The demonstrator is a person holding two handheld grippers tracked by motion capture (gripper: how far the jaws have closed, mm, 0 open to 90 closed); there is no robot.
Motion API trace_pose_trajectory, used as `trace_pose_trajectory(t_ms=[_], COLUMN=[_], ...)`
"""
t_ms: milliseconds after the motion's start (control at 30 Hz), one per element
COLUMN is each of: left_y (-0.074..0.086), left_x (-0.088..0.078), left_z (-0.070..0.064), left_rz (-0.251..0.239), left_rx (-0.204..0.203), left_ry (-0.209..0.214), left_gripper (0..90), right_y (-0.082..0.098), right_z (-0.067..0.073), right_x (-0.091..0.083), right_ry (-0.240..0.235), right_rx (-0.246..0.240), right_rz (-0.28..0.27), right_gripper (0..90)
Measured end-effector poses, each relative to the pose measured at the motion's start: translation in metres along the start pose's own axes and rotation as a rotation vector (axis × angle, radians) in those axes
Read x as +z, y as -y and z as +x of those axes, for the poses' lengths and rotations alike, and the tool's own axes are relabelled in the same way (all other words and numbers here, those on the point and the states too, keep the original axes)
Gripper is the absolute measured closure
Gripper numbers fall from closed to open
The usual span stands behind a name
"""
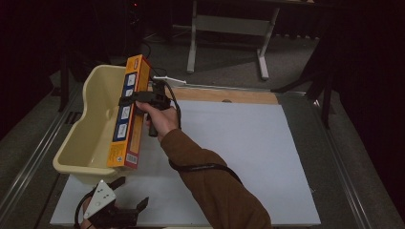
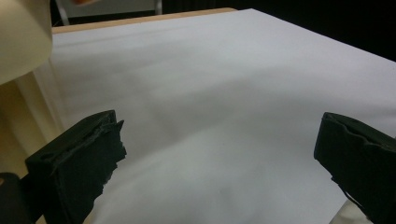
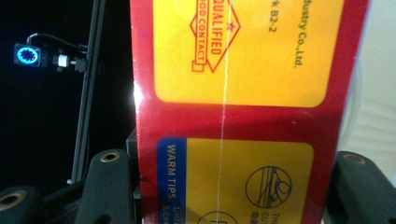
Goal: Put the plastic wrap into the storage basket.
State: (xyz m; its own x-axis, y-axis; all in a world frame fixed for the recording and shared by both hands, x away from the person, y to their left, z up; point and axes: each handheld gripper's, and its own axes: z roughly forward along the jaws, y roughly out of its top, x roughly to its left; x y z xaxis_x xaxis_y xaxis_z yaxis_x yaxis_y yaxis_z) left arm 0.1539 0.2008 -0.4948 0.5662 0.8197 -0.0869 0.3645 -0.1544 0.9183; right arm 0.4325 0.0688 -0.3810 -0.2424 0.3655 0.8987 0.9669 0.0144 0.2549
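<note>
A long orange, red and blue box point(image 1: 128, 113) hangs over the right rim of a cream plastic bin point(image 1: 88, 126), held by my right gripper point(image 1: 136, 101), which is shut on its middle. Up close in the right gripper view, the box's red and yellow printed face point(image 3: 243, 107) sits between the two black jaws. My left gripper point(image 1: 128, 195) rests low at the table's front left, open, with nothing between its fingers point(image 2: 79, 163). Only the white sheet point(image 2: 224, 116) lies ahead of it.
A white sheet point(image 1: 229, 148) covers the wooden table, with a strip of bare wood point(image 1: 224, 95) at the back. The bin's corner point(image 2: 23, 37) shows at the upper left of the left gripper view. A grey metal table frame point(image 1: 229, 28) stands behind. Dark surroundings.
</note>
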Motion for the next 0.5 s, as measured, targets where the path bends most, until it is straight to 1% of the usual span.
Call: trace_pose_trajectory(t_ms=[33, 167, 233, 333, 500], left_y=[0.0, 0.001, 0.001, 0.001, 0.0], left_x=[0.0, -0.001, -0.001, -0.001, 0.0], left_z=[0.0, 0.0, 0.0, 0.0, 0.0], left_rz=[-0.001, 0.0, -0.003, -0.004, -0.006], left_rx=[-0.006, -0.007, -0.008, -0.008, -0.009], left_ry=[0.001, 0.009, 0.01, 0.013, 0.016], left_gripper=[0.8, 0.8, 0.8, 0.8, 0.8], right_y=[0.0, -0.001, -0.001, -0.001, -0.002], right_z=[0.0, 0.0, 0.0, 0.003, 0.008], right_x=[0.002, 0.007, 0.01, 0.013, 0.021], right_ry=[0.001, -0.015, -0.015, -0.019, -0.009], right_rx=[0.005, 0.027, 0.038, 0.04, 0.042], right_rz=[-0.008, -0.008, -0.014, -0.032, -0.046], right_gripper=[41.0, 40.8, 40.8, 40.7, 40.5])
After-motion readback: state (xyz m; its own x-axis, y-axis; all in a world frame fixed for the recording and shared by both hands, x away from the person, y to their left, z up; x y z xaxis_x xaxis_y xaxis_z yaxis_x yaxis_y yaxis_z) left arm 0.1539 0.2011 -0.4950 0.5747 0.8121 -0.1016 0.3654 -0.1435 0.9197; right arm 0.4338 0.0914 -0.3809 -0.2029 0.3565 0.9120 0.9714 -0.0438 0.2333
